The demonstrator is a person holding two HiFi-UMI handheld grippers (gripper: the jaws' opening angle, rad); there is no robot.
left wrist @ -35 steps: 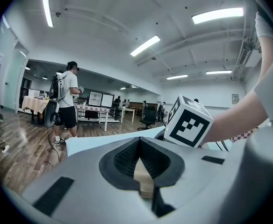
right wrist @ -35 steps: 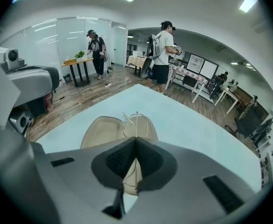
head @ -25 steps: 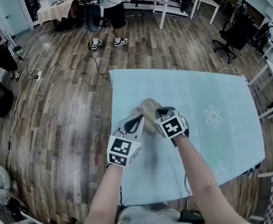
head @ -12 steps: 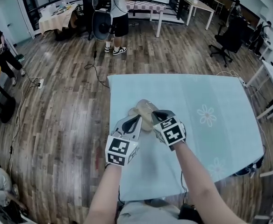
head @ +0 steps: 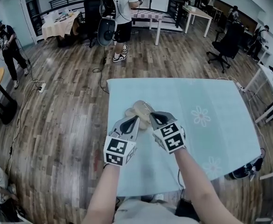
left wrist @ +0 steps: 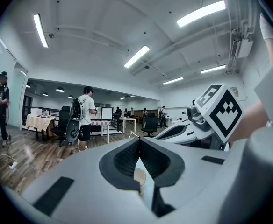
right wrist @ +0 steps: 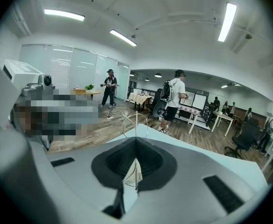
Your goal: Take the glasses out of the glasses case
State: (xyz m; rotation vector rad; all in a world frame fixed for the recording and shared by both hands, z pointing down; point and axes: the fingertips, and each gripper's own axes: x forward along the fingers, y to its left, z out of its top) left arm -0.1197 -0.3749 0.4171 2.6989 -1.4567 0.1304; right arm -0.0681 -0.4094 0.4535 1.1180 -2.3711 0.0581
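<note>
A beige glasses case (head: 137,109) lies on the light blue tablecloth (head: 211,97), left of the middle. My left gripper (head: 136,119) sits at the case's near edge with its jaws shut on it, and the case (left wrist: 139,176) shows pale below its closed tips (left wrist: 139,139). My right gripper (head: 151,117) is just to the right, touching the case's near right side. It (right wrist: 136,138) is shut on thin wire-rimmed glasses (right wrist: 136,120), whose round rim sticks up past the tips. In the head view the glasses are too thin to make out.
The table's left edge (head: 109,125) runs close beside my left gripper, with wood floor beyond. A person (head: 120,13) with a black office chair stands past the far edge. More tables and chairs (head: 223,41) line the back of the room.
The head view has tilted up and shows more of the room. Both grippers stay shut at the case, with the right one drawn slightly toward me.
</note>
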